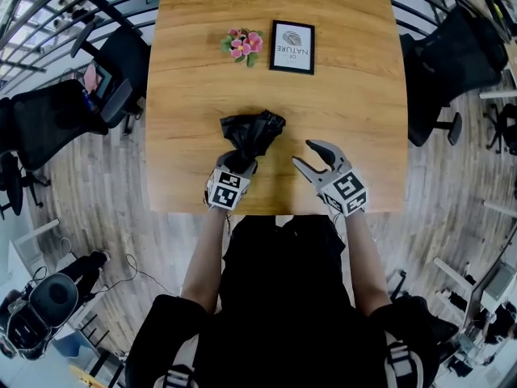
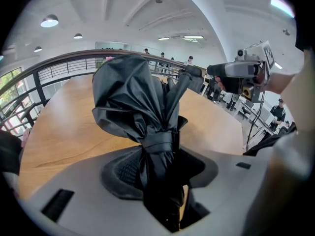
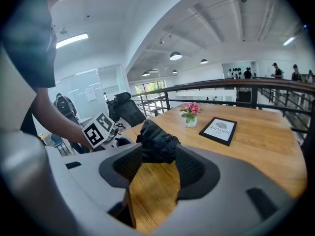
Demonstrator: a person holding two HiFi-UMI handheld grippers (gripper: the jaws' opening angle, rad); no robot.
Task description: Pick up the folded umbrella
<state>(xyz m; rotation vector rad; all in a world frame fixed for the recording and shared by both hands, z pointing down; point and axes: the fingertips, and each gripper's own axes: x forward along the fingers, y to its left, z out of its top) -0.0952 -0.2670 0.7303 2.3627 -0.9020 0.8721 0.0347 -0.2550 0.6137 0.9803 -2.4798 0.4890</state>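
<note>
Folded umbrella (image 1: pixel 252 133): black, lying on the desk (image 1: pixel 355 95) near its front edge.
Left tongs (image 1: pixel 241 163): pinching the umbrella's strapped neck.
Right tongs (image 1: pixel 305 153): spread, empty, just right of the umbrella, over bare desk.
Far side: 1 flower pot (image 1: pixel 242 44), 1 framed card (image 1: pixel 292 47).

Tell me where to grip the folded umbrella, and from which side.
Grip the umbrella at its narrow neck by the strap, coming from the near edge of the table, as the left gripper does. There the cloth is bound tight and slim enough for the fingers; the far end flares into loose folds that would likely slip.
</note>
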